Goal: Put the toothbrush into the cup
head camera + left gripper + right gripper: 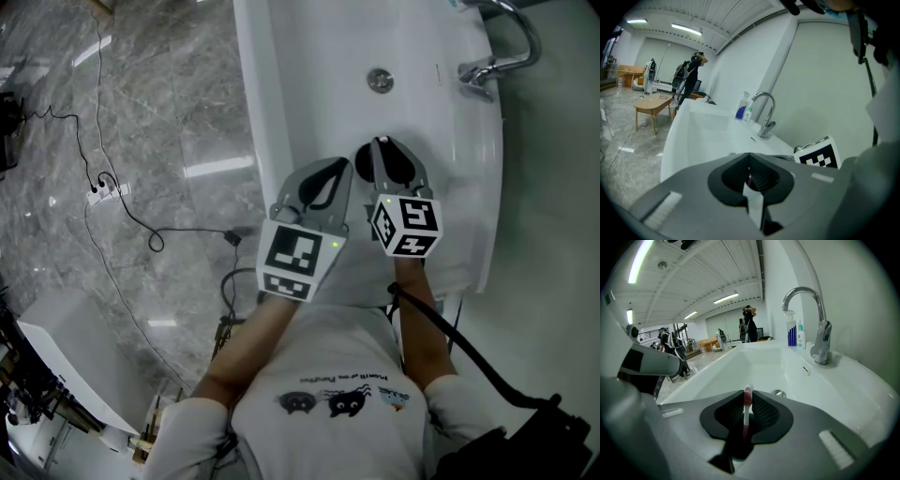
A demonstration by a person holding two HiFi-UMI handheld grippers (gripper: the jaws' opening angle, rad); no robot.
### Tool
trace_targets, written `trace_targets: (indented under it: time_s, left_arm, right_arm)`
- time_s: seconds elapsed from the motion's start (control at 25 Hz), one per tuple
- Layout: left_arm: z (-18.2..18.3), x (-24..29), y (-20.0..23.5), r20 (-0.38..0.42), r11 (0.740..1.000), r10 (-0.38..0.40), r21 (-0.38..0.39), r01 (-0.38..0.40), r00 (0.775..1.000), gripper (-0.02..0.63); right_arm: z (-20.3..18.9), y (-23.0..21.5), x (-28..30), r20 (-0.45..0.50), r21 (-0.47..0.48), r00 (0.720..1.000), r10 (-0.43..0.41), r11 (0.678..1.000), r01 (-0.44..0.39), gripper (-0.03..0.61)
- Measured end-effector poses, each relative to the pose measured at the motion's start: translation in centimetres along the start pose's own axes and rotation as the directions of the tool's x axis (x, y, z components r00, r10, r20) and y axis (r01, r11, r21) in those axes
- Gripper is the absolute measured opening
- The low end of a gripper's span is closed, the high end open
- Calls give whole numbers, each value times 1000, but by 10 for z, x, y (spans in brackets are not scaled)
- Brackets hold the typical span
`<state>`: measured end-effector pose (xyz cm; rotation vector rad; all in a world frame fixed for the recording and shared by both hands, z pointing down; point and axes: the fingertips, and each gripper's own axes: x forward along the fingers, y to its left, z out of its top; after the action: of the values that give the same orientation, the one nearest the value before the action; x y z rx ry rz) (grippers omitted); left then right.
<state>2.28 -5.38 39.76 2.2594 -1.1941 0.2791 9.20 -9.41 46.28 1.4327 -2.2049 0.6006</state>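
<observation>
Both grippers hovered side by side over the white basin [309,84].
The right gripper [748,394] had its jaws closed on the red-and-white toothbrush [746,416], whose bristled head stuck up just past the jaw tips, towards the drain [778,393]. The left gripper [749,158] had its jaws pressed together, with nothing clearly between them. The faucet [818,324] stood at the basin's far rim, two bottles [794,335] behind it.
</observation>
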Motion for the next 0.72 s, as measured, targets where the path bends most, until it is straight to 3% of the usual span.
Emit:
trace_targets:
  time_s: [0.72]
  left_arm:
    - [0,-2,5,2,1000,8,-10,-8,1000,0]
  right_arm:
    - [0,-6,6,-15,4,1000,-16,1000,16,57]
